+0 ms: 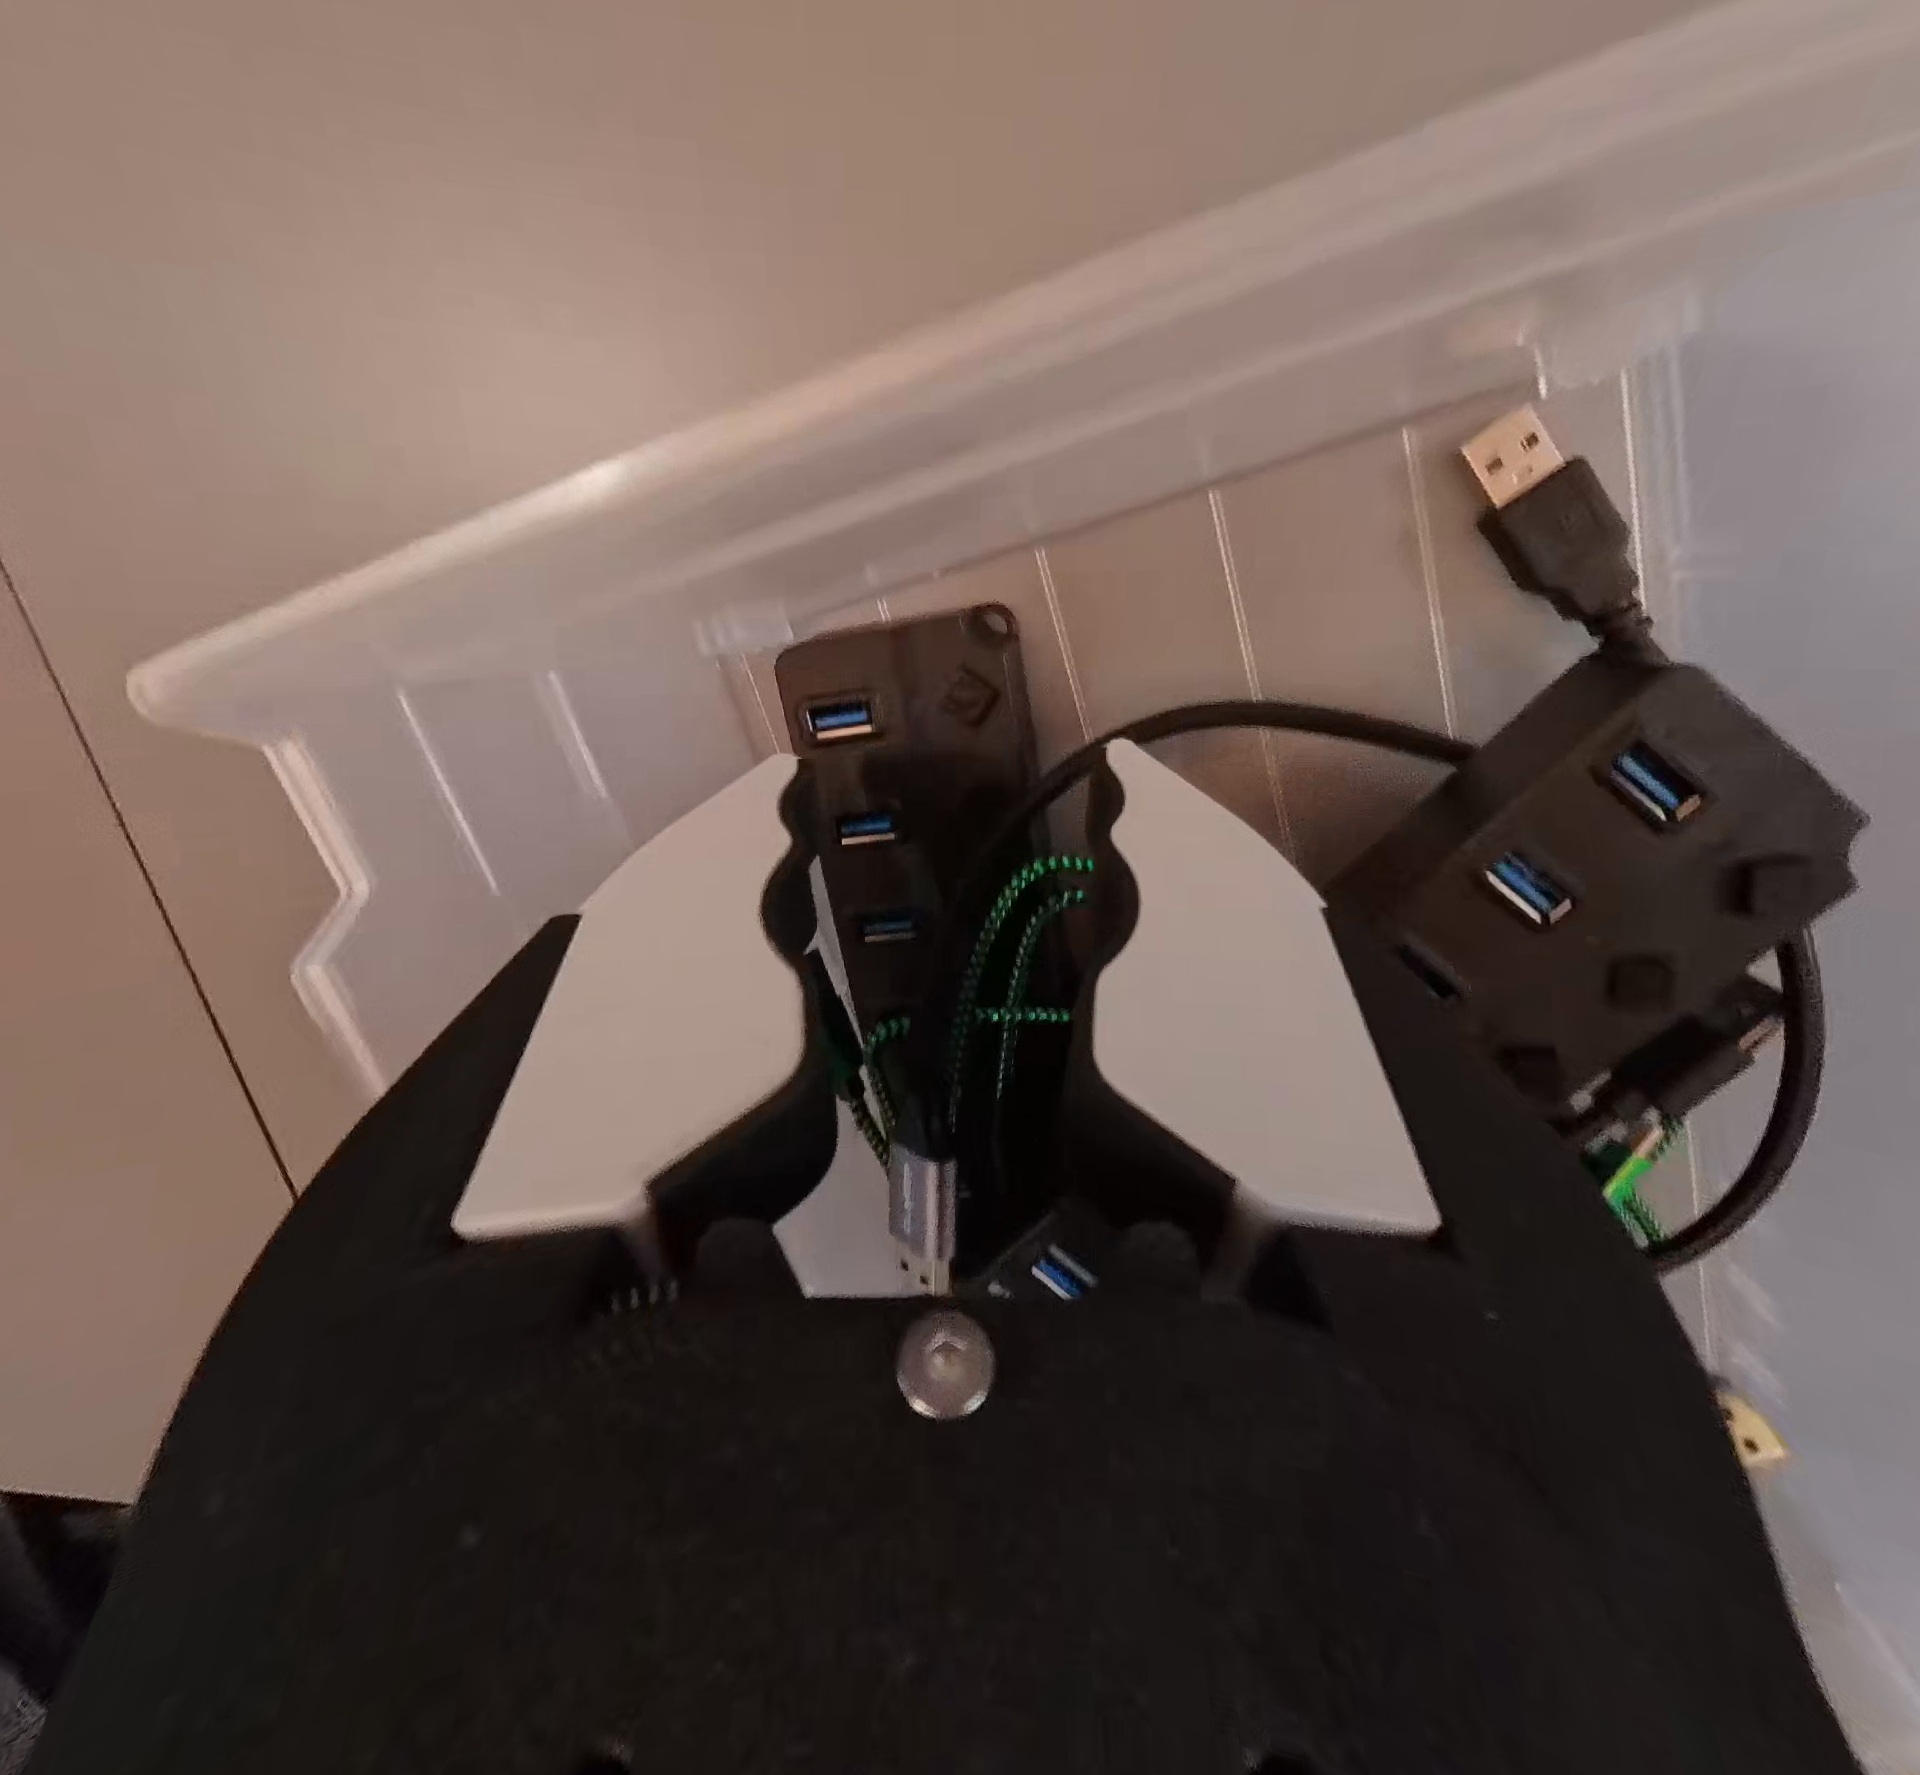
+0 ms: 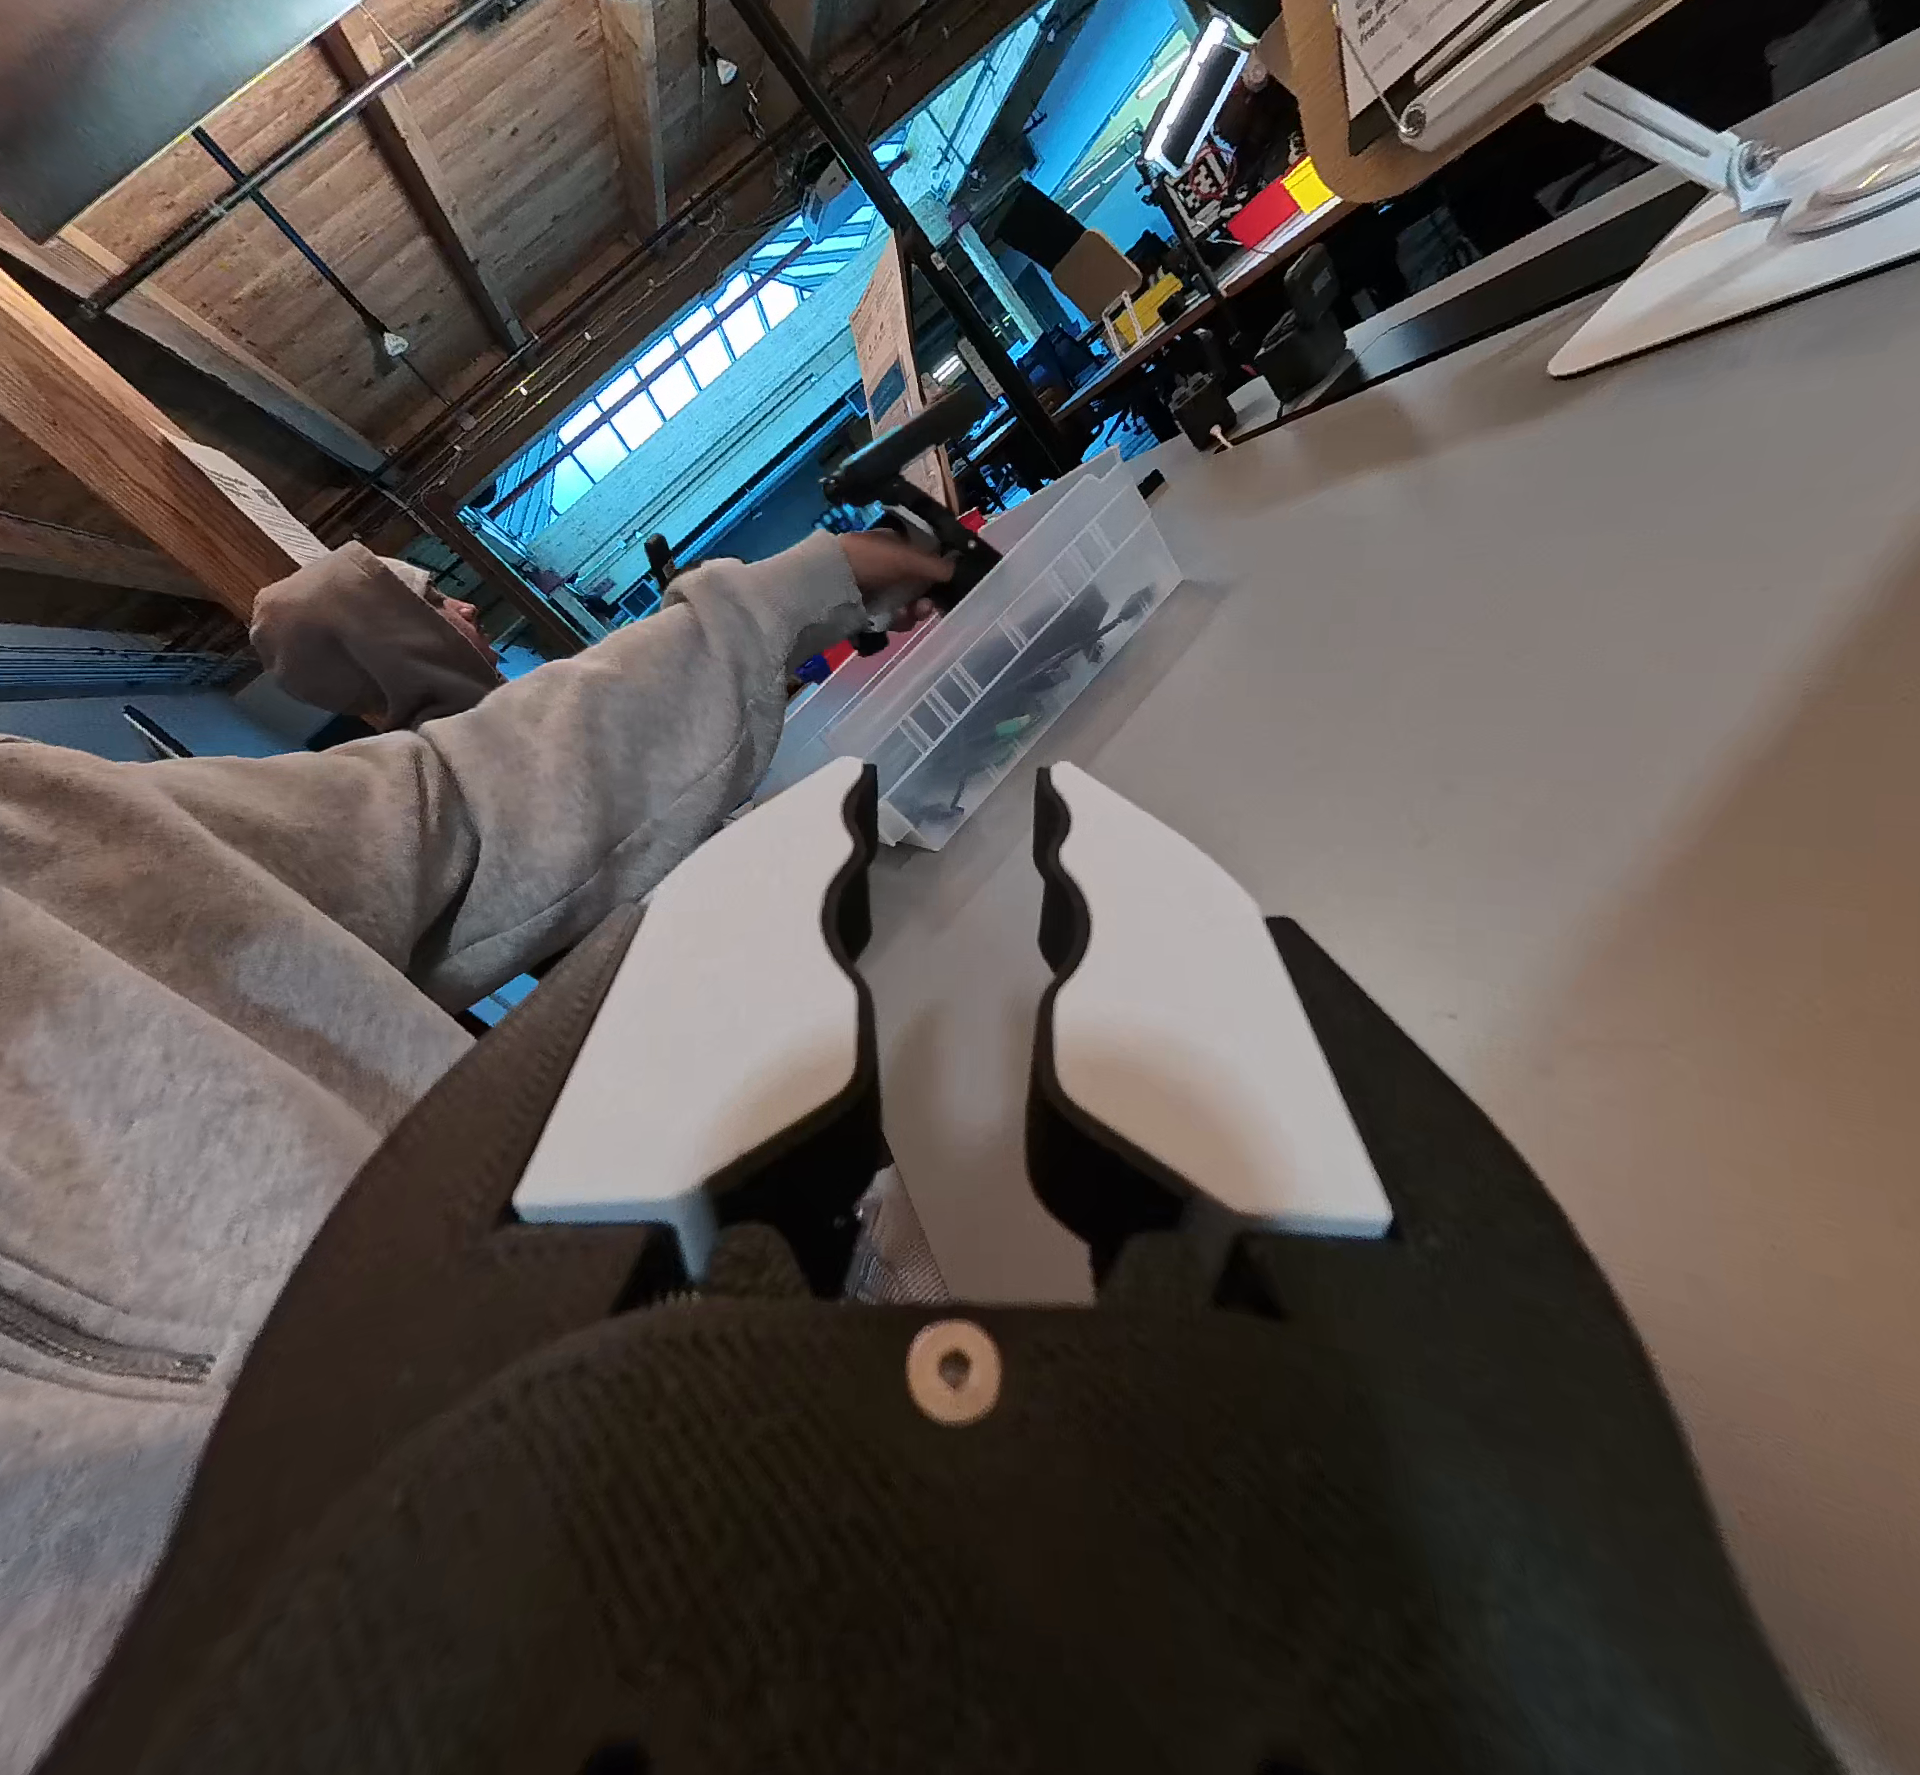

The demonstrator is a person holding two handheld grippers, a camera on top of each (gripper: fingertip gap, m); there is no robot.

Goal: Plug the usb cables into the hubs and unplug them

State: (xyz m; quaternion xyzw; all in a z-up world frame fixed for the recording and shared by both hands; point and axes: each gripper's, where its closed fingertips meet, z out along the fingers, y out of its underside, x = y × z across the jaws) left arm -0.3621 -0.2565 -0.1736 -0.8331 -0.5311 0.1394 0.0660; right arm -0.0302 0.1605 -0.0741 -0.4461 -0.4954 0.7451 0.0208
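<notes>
In the left wrist view, a long black hub [image 1: 894,686] with blue ports lies in a clear plastic bin [image 1: 727,478]. My left gripper [image 1: 951,769] is open above it, one finger on each side of the hub. A green-and-black braided cable [image 1: 997,956] with a loose grey plug [image 1: 920,1206] lies between the fingers. A square black hub [image 1: 1590,873] sits to the right, and its black USB plug [image 1: 1517,468] rests unplugged against the bin wall. My right gripper [image 2: 956,775] is open and empty, tilted above the table, short of the bin [image 2: 1091,562].
Another blue port [image 1: 1055,1273] shows near the left gripper's base. A gold-tipped plug [image 1: 1756,1445] lies at the bin's right. The right wrist view shows a person's grey sleeve [image 2: 582,769] reaching to the bin, the grey table [image 2: 1455,790] and a white monitor base [image 2: 1714,291] far right. The grippers' ends are close to 55 cm from one another. To the square black hub [image 1: 1590,873]: left tips about 7 cm, right tips about 45 cm.
</notes>
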